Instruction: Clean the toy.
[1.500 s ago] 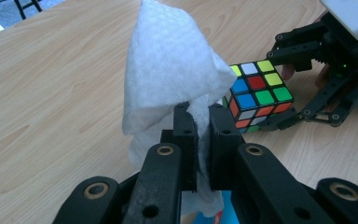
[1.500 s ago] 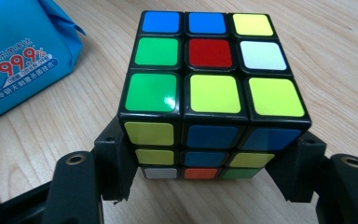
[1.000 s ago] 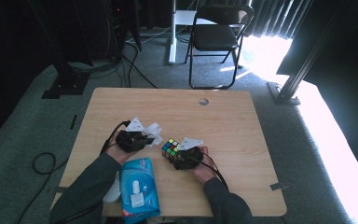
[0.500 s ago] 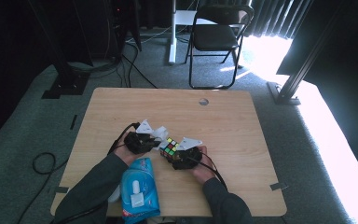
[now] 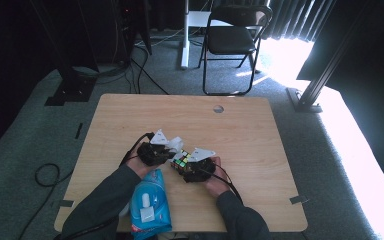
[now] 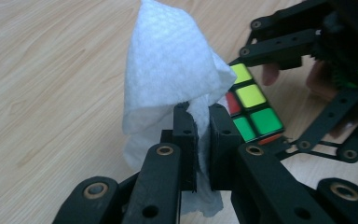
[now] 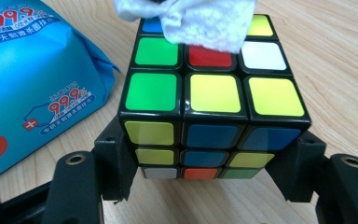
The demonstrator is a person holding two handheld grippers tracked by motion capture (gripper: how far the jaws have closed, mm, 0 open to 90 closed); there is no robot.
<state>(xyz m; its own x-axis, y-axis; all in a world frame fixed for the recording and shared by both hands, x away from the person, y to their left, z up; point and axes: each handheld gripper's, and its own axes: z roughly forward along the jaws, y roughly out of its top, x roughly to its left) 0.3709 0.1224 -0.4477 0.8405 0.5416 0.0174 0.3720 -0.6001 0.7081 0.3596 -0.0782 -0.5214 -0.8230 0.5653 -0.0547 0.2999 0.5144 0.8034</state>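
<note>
Puzzle cube (image 7: 212, 105) sits low over the desk (image 5: 260, 130), clamped side-to-side in the right claw (image 7: 212, 172), top face up and touched at its far edge by the wipe (image 6: 168, 79) pinched in the left claw (image 6: 203, 140), wipe pack (image 7: 32, 70) alongside.

A light wooden table (image 5: 130, 115) with rounded corners stands on grey carpet. Near its far edge, at about twelve o'clock, a small round cable hole (image 5: 218, 109) is cut through the top. At about seven o'clock, against the near edge, lies a blue pack of wet wipes (image 5: 149, 206), flat on the wood, its white flap facing up. The far half of the top, from nine o'clock round to three, is plain wood grain. Sunlight falls on the carpet beyond the two o'clock corner.
</note>
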